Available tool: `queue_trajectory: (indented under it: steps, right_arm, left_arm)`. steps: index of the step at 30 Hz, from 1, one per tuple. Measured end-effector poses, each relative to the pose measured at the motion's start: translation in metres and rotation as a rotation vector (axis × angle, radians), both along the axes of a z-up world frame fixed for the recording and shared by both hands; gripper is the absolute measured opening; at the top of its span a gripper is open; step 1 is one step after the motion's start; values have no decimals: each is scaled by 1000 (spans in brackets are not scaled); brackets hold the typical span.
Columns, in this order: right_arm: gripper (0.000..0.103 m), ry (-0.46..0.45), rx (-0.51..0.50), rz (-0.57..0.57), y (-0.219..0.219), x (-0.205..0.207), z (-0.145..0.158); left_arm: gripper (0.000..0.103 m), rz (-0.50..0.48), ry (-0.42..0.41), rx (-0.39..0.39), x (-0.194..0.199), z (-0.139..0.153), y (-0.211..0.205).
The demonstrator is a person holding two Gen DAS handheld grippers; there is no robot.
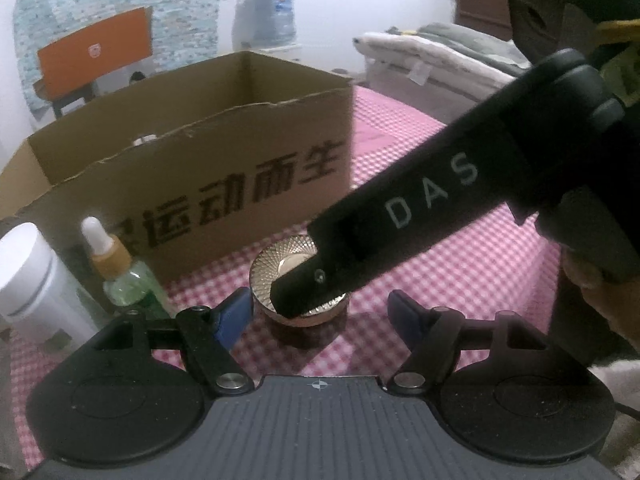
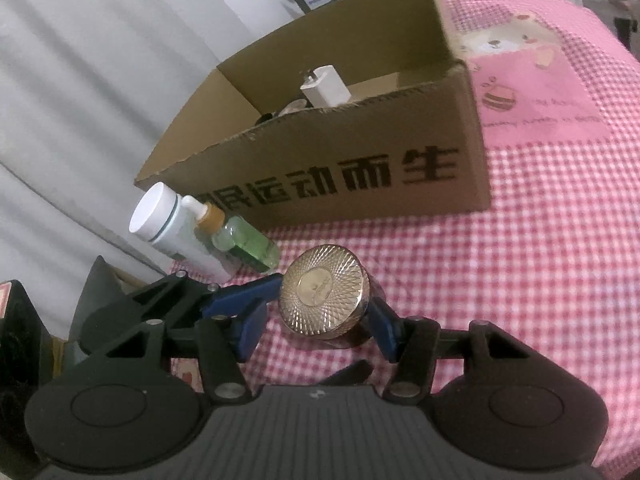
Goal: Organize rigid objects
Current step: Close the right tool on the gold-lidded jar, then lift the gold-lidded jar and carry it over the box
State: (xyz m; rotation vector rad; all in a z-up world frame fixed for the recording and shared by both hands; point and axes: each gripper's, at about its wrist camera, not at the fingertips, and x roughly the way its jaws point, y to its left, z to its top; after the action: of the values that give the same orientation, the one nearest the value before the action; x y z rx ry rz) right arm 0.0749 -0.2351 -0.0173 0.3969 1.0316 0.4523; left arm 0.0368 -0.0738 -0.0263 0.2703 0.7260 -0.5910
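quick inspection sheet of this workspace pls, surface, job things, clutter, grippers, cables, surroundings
surface: pink checked cloth, cartoon print behind the box
job's things: open box with a white charger and other items inside; gold-lidded jar in front of it; white bottle and green dropper bottle side by side at the box's left corner
clutter: nothing seen
grippers: left hand-held gripper open, jar just ahead; right hand-held gripper straddles the jar, one finger against it, full grip unclear
cables: nothing seen
surroundings: water jug, folded bedding, orange panel
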Motion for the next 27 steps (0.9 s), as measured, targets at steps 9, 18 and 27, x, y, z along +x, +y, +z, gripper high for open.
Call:
queue_trajectory:
  steps: [9,18,27]
  right_arm:
    - [59,14,47,-49,-13,-15,-4]
    - [60,52,95,-88,-19,-4,-13]
    - [59,68,110,-91,-17,1,-20]
  left_arm:
    - [74,-11,-43,57,-7,0,-5]
    - [64,-18,-13,118,11,-8,-19]
    - [59,17,28,103,23,-3,-21]
